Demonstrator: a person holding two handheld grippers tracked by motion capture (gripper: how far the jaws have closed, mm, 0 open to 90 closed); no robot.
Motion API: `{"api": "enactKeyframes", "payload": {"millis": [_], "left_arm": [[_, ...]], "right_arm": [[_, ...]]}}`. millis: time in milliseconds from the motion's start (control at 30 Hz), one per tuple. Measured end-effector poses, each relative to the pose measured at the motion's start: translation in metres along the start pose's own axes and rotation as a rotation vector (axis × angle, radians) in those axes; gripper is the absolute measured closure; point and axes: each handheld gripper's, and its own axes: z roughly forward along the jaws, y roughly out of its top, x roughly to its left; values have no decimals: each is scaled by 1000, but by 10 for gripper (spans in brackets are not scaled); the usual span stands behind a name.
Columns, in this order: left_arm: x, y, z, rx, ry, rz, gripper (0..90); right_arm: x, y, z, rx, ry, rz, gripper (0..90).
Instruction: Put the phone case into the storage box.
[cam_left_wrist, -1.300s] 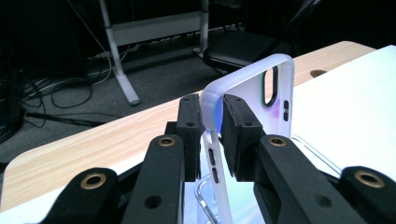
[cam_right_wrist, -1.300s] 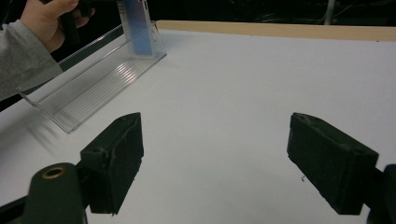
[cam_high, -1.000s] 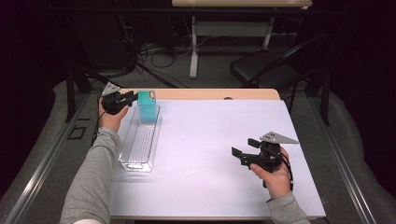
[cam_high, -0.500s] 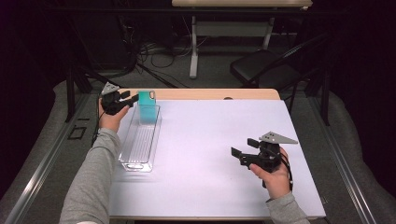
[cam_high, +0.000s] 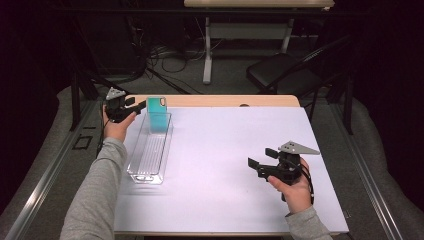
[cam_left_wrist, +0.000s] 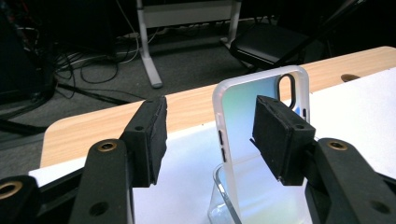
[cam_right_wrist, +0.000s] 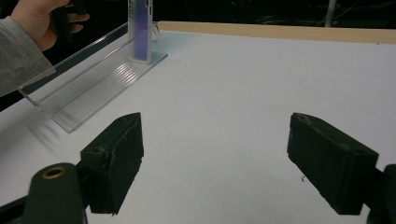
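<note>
A translucent teal phone case (cam_high: 157, 116) stands upright at the far end of a clear plastic tray (cam_high: 147, 155) on the left of the white table. My left gripper (cam_high: 139, 104) is open just left of the case's top. In the left gripper view the case (cam_left_wrist: 243, 107) rises from the tray (cam_left_wrist: 219, 186) beyond my left gripper (cam_left_wrist: 212, 135), partly behind the right-hand jaw, with a gap to the other jaw. My right gripper (cam_high: 259, 157) is open and empty over the right front of the table. The right gripper view looks past my right gripper (cam_right_wrist: 215, 158) to the case (cam_right_wrist: 139, 28) and tray (cam_right_wrist: 93, 88).
A wooden strip (cam_high: 225, 101) runs along the table's far edge. Beyond it are a black chair (cam_high: 285, 72), a white desk leg (cam_high: 207, 50) and floor cables (cam_high: 160, 55). White surface lies between tray and right gripper.
My left gripper has drawn back a little to the left, away from the case. The case still stands in the tray. The right gripper has not moved.
</note>
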Motion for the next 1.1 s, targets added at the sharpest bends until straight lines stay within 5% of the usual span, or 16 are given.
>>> {"api": "enactKeyframes", "payload": {"millis": [333,567,700,1100], "left_arm": [[-7,5,-11,48,-12,-38,409],[-11,6,-28,30,-59,-74,323],[-21,7,-39,50,-79,-11,254],[-48,1,-82,-23,-225,-1,192]], "right_arm": [[-2,0,-2,2,2,-5,182],[-4,0,-7,-7,-4,7,176],[-5,0,-10,-18,-9,10,167],[-13,-5,-28,-29,-32,25,147]]}}
